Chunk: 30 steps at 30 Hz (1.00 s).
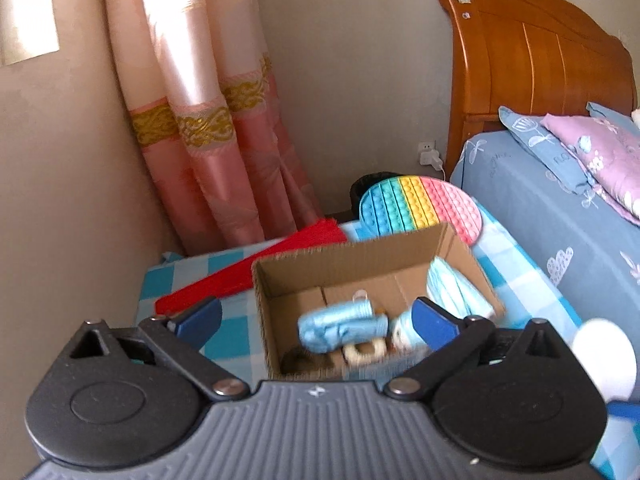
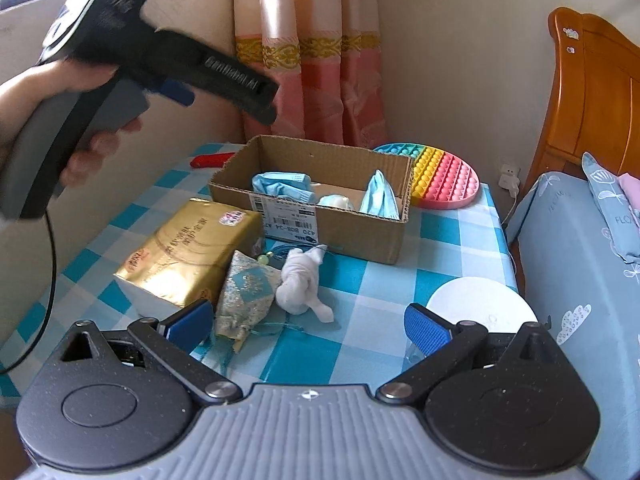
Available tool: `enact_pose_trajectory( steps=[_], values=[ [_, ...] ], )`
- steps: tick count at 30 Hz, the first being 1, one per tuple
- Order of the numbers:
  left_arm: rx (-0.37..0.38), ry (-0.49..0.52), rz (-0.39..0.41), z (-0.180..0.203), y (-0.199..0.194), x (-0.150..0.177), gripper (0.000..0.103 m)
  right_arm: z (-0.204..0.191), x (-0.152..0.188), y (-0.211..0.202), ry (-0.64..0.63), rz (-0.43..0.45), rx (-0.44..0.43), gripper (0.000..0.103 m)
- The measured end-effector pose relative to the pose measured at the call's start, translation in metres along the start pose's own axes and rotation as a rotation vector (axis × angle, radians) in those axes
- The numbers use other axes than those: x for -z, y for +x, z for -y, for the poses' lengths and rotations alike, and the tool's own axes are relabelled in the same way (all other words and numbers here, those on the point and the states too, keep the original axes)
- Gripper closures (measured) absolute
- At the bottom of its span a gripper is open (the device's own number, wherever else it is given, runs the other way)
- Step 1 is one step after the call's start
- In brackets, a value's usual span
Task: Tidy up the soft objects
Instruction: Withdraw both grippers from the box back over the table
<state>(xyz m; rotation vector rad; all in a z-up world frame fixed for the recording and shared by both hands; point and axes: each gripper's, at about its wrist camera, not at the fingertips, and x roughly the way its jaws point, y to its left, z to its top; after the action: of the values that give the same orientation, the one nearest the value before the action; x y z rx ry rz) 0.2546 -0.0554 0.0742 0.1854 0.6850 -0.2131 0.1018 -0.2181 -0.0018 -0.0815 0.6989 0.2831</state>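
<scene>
My right gripper (image 2: 308, 326) hangs empty, jaws spread, over the near edge of the checked table (image 2: 452, 240), just short of the patterned sachet (image 2: 246, 292) and the knotted white cloth (image 2: 300, 284), both still lying loose beside the gold tissue pack (image 2: 188, 252). Farther in, my left gripper (image 1: 316, 320) gapes wide and grips nothing above the cardboard box (image 2: 352, 232), where blue face masks (image 2: 280, 186) already lie. Risk: the sachet's trailing cords could snag a pad and drag the cloth off the near edge.

The checked tablecloth (image 2: 452, 240) carries a cardboard box (image 2: 360, 236), tissue pack (image 2: 188, 256) and pop-it mat (image 2: 448, 176).
</scene>
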Motion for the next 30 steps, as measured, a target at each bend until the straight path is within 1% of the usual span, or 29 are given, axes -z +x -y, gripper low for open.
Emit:
enact_pose_trajectory(
  steps=[3,7,11,16,18,22,24,27,30],
  values=[
    [-0.008,0.003,-0.007,0.002,-0.016,0.017,0.002,-0.002,0.001,-0.006,0.004,0.011,-0.01,0.0],
    [-0.007,-0.041,-0.003,-0.001,-0.039,0.042,0.002,-0.002,0.007,-0.012,0.014,0.016,-0.025,0.0],
    [-0.054,-0.067,0.008,-0.005,-0.056,0.067,0.001,-0.002,0.014,-0.013,0.011,0.012,-0.03,0.0],
    [-0.084,-0.127,0.001,-0.014,-0.07,0.099,0.001,0.0,0.023,-0.008,0.002,-0.007,-0.035,0.0],
    [-0.116,-0.15,0.014,-0.018,-0.078,0.114,0.001,0.001,0.025,-0.005,0.01,-0.014,-0.032,0.0],
    [-0.162,-0.199,0.009,-0.028,-0.083,0.136,0.001,0.003,0.028,-0.001,0.028,-0.026,-0.041,0.0],
    [-0.173,-0.228,0.004,-0.034,-0.085,0.146,0.001,0.001,0.027,0.001,0.025,-0.033,-0.043,0.0],
    [-0.165,-0.255,-0.02,-0.042,-0.083,0.16,0.001,-0.004,0.027,0.004,0.006,-0.035,-0.057,0.0],
    [-0.15,-0.25,-0.049,-0.044,-0.079,0.169,0.001,-0.01,0.027,0.007,-0.016,-0.034,-0.07,0.0]
  ],
)
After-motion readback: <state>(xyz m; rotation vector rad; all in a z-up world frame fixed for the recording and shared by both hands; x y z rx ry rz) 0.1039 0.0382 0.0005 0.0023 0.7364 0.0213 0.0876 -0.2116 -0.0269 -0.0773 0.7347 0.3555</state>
